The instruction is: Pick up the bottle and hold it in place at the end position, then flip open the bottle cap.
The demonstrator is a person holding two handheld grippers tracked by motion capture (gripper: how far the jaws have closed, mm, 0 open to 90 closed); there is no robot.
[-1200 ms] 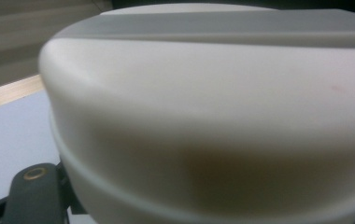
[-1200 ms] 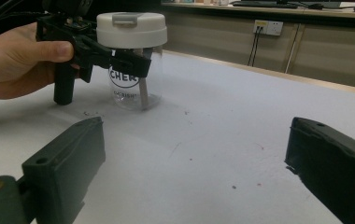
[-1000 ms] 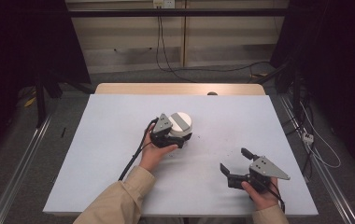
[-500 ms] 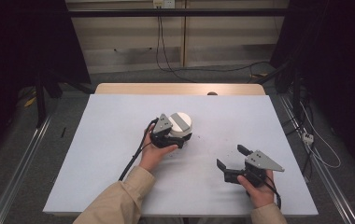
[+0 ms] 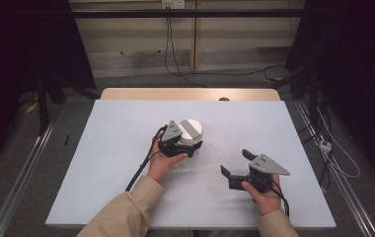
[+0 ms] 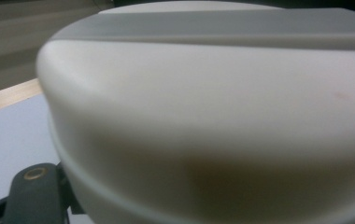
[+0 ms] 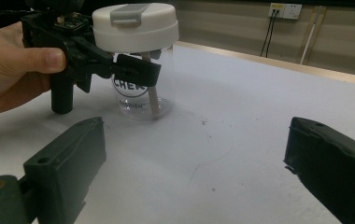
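Left fingers (image 7: pixel 133 70): clamped on the clear jar (image 7: pixel 140 95), just under its white lid (image 5: pixel 191 129).
Right fingers (image 5: pixel 225 172): wide apart, empty.
Jar: standing mid-surface (image 5: pixel 116 148).
Advice: steady jar; bring right gripper (image 5: pixel 240 163) squarely onto lid.

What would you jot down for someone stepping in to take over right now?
Left claw: shut on the clear jar, just under its white lid; the jar stands upright on the white table.
Right claw: open, holding nothing, off to the jar's right.
Done: jar steadied.
Left: lid is on; probably bring the right claw to it.
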